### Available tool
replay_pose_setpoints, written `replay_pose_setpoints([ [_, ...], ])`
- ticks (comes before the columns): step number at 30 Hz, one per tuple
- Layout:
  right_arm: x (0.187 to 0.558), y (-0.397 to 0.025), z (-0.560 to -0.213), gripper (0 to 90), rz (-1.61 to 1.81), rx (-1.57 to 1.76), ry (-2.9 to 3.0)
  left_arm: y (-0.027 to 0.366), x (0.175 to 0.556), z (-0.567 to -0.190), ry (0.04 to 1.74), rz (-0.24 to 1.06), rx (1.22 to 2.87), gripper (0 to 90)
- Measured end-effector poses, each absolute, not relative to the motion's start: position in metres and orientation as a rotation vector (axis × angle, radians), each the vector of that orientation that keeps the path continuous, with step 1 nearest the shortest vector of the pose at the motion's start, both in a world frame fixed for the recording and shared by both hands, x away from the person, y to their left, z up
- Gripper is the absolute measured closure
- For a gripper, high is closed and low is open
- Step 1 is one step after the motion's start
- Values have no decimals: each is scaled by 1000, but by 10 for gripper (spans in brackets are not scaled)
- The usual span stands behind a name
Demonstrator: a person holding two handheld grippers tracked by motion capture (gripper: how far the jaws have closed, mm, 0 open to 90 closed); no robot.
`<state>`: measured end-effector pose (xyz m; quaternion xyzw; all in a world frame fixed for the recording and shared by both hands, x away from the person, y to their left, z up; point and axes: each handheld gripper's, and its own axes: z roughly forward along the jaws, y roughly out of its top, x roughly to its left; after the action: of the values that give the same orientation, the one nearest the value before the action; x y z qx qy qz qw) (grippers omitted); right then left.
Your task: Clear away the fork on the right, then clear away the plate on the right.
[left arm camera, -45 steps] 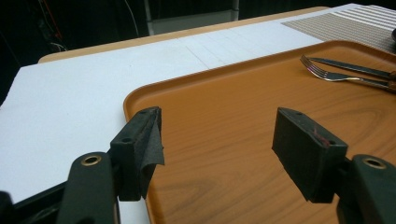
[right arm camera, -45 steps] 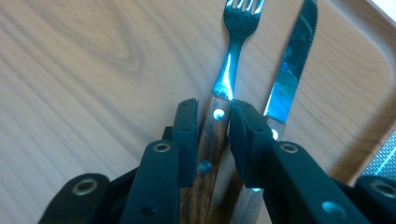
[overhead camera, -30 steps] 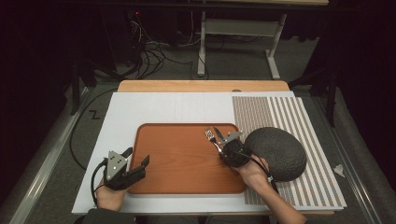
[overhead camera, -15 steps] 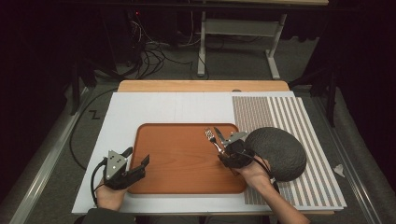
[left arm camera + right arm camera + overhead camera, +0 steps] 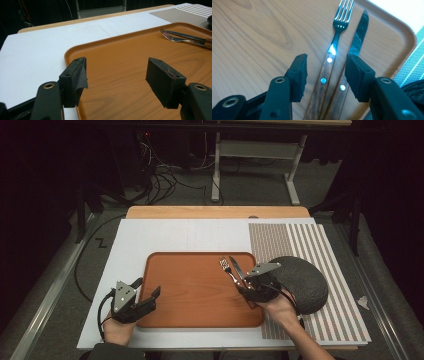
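A fork [image 5: 225, 266] and a knife [image 5: 236, 267], both with wooden handles, lie side by side at the right end of the orange-brown tray [image 5: 195, 292]. My right gripper [image 5: 242, 284] stands open low over their handles. In the right gripper view the fork [image 5: 336, 35] has its handle between the jaws of my right gripper [image 5: 325, 68], while the knife [image 5: 359, 32] has its handle running under the right jaw. My left gripper [image 5: 148, 288] is open at the tray's left edge, nothing between the jaws. In the left gripper view my left gripper [image 5: 115, 72] looks across the tray [image 5: 130, 57].
The tray rests on a white board [image 5: 150, 240]. A striped placemat [image 5: 295, 242] lies to the right with a dark round domed thing [image 5: 305, 282] on it, right beside my right hand. The wooden table edge [image 5: 215, 212] runs along the back.
My right gripper has drawn back slightly toward the person; fork and knife stay where they were. The left gripper has not moved.
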<state>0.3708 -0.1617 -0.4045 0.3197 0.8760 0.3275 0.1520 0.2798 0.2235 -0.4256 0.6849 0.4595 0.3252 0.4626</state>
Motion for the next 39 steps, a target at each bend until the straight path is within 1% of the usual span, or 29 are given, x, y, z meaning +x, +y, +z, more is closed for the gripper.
replay_pose_setpoints([
  [5, 367, -172, -402, 495, 1018, 924, 2486, 224, 278, -425, 1129, 808, 1674, 330],
  [12, 358, -187, -403, 470, 1071, 915, 2466, 224, 278, -425, 1123, 808, 1677, 330],
  [14, 355, -191, -403, 460, 1070, 929, 2457, 224, 278, -425, 1123, 809, 1678, 330],
  [16, 352, -196, -403, 431, 1073, 937, 2445, 224, 278, -425, 1124, 808, 1677, 330],
  [25, 338, -221, -406, 399, 1092, 946, 2394, 222, 277, -424, 1120, 817, 1678, 330],
  [30, 333, -234, -409, 398, 1086, 945, 2382, 222, 277, -425, 1119, 815, 1681, 330],
  [39, 322, -243, -411, 399, 1039, 928, 2338, 222, 277, -424, 1119, 815, 1681, 330],
])
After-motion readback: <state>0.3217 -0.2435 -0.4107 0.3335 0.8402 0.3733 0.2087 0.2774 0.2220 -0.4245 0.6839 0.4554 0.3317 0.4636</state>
